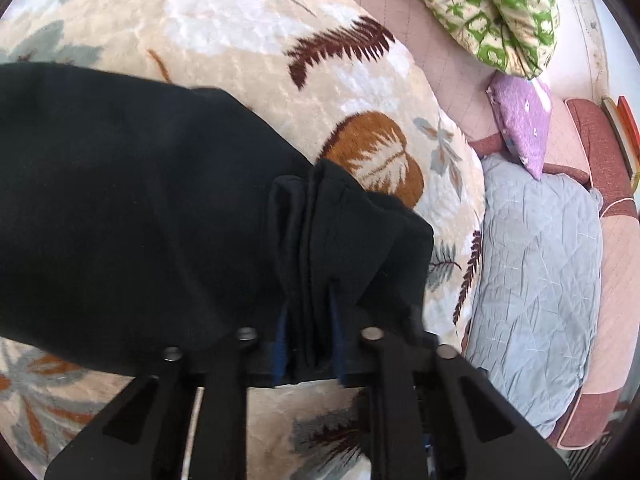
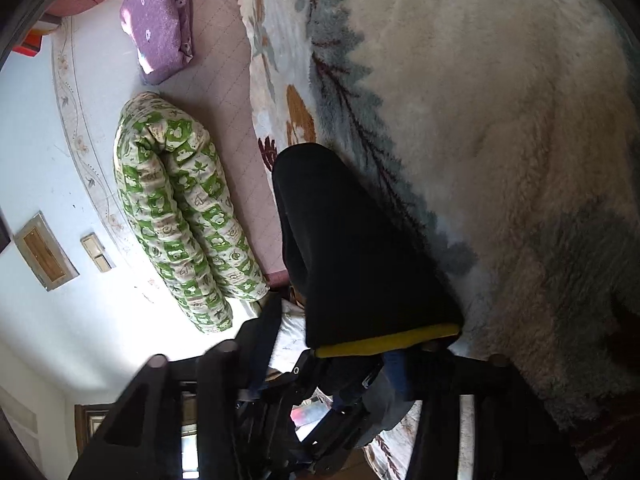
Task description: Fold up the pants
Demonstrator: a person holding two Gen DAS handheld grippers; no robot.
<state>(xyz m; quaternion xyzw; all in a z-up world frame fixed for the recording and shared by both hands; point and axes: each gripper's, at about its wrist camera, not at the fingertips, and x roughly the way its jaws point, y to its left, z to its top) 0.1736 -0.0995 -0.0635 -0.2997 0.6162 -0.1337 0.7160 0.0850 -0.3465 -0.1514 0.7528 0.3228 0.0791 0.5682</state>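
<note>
pants [image 1: 132, 208], black, hang between both grippers above the leaf-patterned blanket [image 1: 248, 40] on the bed. the left gripper [image 1: 306, 320] has its jaws clamped on a bunched fold of the fabric. the right gripper [image 2: 360, 364] has its jaws pinched on the yellow-edged end [image 2: 384, 340]. the risk i see: the thick bunch could slide out of the left grip, or uneven pulling could skew the fold and drop layers crooked.

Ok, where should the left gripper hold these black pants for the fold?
Where it is now: the left gripper pinches the bunched, seamed end of the black pants, coming from the near edge. The gathered layers there make a narrow ridge, so one pinch catches them all.
</note>
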